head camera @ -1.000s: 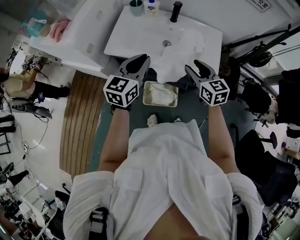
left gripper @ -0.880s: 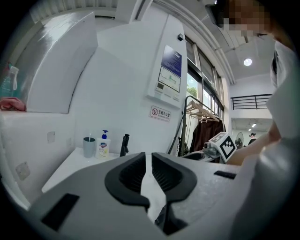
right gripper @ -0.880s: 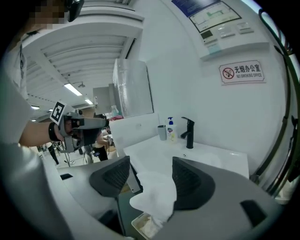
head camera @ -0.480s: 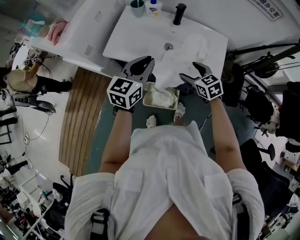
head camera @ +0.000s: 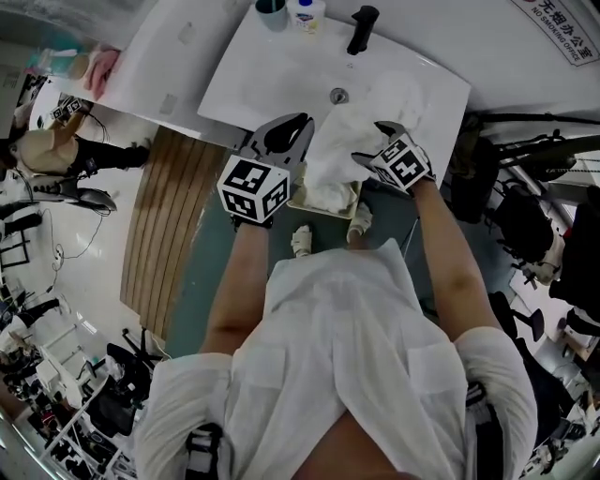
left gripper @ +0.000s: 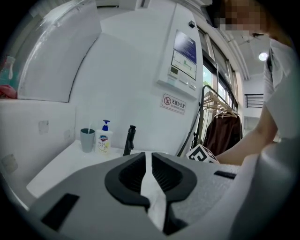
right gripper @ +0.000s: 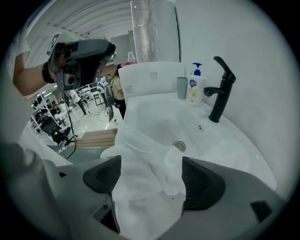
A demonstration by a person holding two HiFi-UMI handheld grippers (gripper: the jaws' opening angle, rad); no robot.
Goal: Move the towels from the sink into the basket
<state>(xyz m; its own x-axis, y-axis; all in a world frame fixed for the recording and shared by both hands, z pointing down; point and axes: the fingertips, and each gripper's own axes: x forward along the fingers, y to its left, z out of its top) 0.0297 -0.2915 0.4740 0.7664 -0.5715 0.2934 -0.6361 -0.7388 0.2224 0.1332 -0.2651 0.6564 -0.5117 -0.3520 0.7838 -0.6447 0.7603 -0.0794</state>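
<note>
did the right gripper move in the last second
Yes. The right gripper has swung left from beside the basket to over its right rim. Its jaws have just been opening, with the white towel between them.

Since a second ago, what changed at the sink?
The right gripper came down toward the front rim of the sink, tilting downward. Its jaws have just been opening, and the white towel draped over that rim now lies between them, unclamped. Unchanged: the left gripper with jaws close together, the other towel in the basket, the faucet and the soap bottle.
</note>
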